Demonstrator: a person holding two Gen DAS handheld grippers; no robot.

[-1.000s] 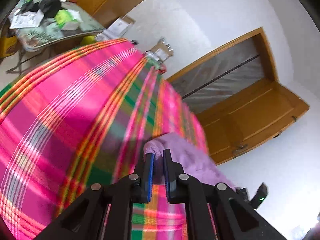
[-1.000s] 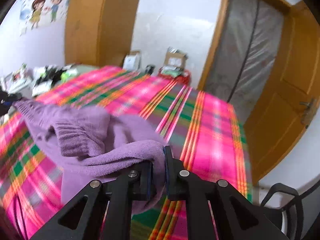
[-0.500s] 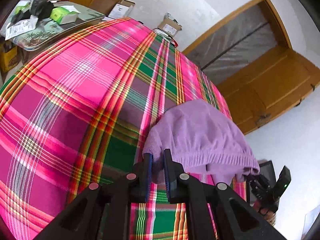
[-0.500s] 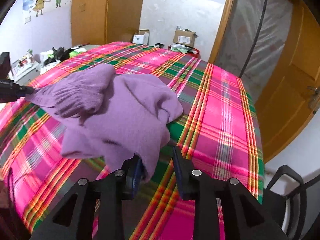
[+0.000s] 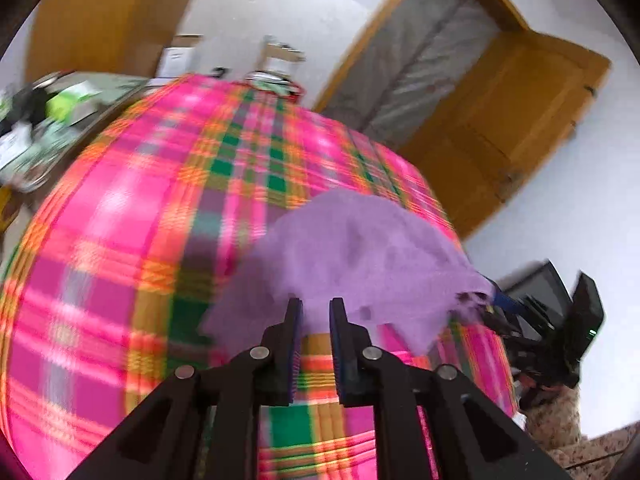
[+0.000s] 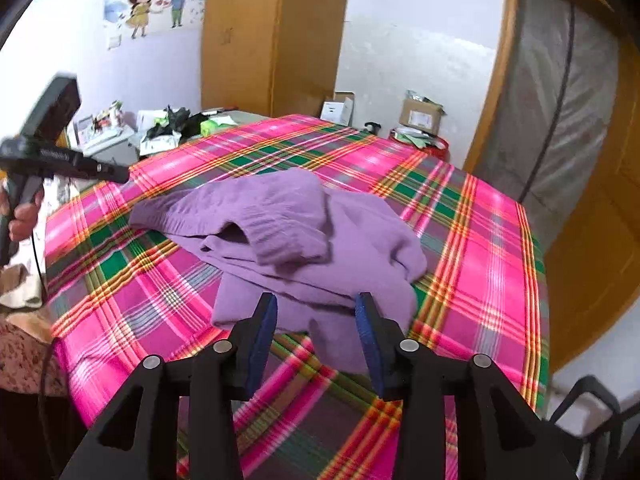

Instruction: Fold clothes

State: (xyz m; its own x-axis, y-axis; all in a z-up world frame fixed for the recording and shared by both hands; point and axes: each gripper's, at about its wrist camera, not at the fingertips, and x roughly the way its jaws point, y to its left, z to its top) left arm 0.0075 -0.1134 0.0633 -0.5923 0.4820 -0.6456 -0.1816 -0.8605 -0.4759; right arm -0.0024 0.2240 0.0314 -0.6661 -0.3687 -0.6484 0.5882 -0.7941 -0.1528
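The purple sweater point(image 6: 304, 240) lies rumpled on the plaid bed point(image 6: 480, 232); the right gripper point(image 6: 316, 320) and left gripper point(image 5: 316, 320) both have jaws opening, nothing clamped; bunched layers could snag and ruin the next fold.

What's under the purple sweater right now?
The purple sweater lies crumpled on the pink plaid cloth, which shows all around it. Whatever is beneath its folds is covered.
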